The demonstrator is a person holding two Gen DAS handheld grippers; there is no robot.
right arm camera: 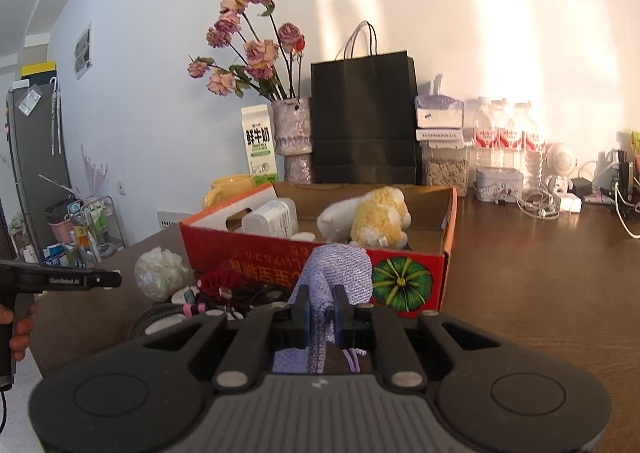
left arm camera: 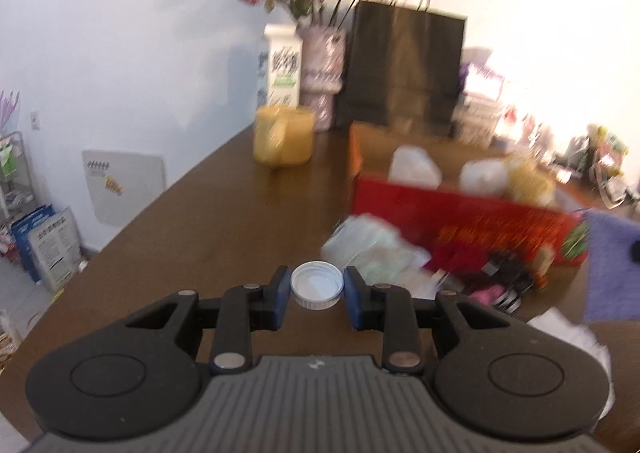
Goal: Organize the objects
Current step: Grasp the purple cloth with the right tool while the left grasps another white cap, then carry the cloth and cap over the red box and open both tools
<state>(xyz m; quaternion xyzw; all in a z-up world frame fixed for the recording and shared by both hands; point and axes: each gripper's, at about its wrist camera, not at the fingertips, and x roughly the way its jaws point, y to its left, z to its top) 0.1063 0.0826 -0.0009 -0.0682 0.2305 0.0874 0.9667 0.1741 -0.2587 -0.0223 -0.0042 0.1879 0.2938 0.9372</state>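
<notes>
2 grips we hold: left fingers (left arm camera: 317,289) clamp a white ribbed plastic cap (left arm camera: 317,285), right fingers (right arm camera: 320,313) pinch a lilac knitted cloth (right arm camera: 340,273). Risk: the cap's slick rim may pop free.

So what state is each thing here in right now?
Left gripper: shut on white cap.
Right gripper: shut on purple cloth.
Red box: open, holding plush toy.
Black bag: upright.
Milk carton: upright, closed.
</notes>
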